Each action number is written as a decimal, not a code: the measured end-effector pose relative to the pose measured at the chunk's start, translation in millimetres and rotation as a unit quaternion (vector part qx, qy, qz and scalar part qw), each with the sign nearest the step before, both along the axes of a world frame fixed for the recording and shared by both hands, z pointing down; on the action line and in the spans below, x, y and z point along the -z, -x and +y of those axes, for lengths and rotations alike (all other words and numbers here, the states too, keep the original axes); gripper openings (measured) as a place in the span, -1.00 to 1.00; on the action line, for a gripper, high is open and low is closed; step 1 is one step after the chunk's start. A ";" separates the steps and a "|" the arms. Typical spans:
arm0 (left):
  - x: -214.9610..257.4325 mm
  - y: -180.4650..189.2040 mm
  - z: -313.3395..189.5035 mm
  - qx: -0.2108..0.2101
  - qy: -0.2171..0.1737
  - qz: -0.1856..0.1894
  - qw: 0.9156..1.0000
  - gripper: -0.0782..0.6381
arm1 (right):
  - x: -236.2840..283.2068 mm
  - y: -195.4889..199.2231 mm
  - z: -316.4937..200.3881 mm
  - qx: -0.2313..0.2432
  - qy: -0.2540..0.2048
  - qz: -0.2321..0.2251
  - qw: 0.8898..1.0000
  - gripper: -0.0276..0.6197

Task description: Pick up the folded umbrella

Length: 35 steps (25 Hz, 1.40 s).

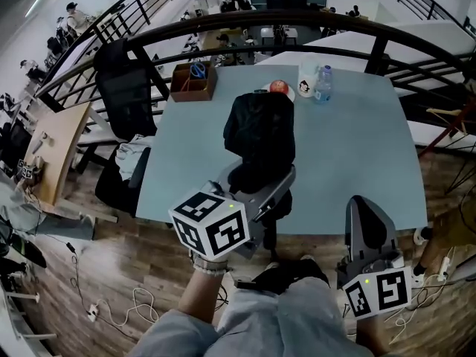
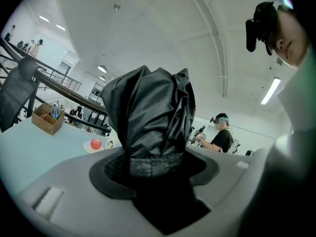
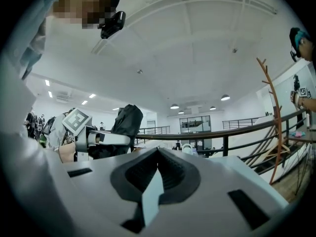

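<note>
Left gripper is clamped firmly on the folded umbrella, jaws pressed in on either side of its lower end, with the crumpled black fabric bunching up above the pads and filling the middle of that gripper's view. From the head view the umbrella sits in that grip over the near half of the pale blue table, and the right gripper view shows it standing up out of the left gripper, which looks to be clear of the table top. Right gripper is carrying nothing, with its jaws drawn together and only a sliver of light showing low between them. It hangs just off the table's near edge, well apart from the umbrella. At the far edge of the table stand a white cup and a water bottle side by side, with an apple on a plate just to their left and a wooden box at the far left corner.
</note>
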State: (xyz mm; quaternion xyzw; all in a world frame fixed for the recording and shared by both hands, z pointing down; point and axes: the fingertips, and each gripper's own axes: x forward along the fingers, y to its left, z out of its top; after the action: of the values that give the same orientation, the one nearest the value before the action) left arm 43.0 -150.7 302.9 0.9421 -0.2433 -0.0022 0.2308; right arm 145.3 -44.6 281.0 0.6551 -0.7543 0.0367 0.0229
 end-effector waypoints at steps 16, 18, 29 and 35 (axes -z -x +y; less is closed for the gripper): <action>50.3 -23.7 49.5 0.002 -0.091 0.016 0.996 -0.02 | 19.1 -30.7 3.3 0.027 -0.023 0.000 0.999 -0.92; 53.6 -26.9 53.5 0.005 -0.093 0.015 0.996 -0.02 | 24.3 -35.1 3.9 0.032 -0.029 0.002 0.999 -0.92; 68.5 -29.4 63.9 0.029 -0.106 0.011 0.994 -0.02 | 39.5 -44.3 0.4 0.059 -0.051 0.002 0.997 -0.92; 66.8 -23.3 72.7 0.034 -0.104 0.009 0.994 -0.02 | 40.0 -42.8 0.3 0.062 -0.051 0.005 0.997 -0.92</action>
State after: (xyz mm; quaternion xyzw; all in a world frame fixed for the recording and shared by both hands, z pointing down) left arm 66.3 -78.0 236.1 0.9521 -0.2717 -0.0437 0.1331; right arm 188.1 -44.3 241.1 0.6074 -0.7943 -0.0068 -0.0042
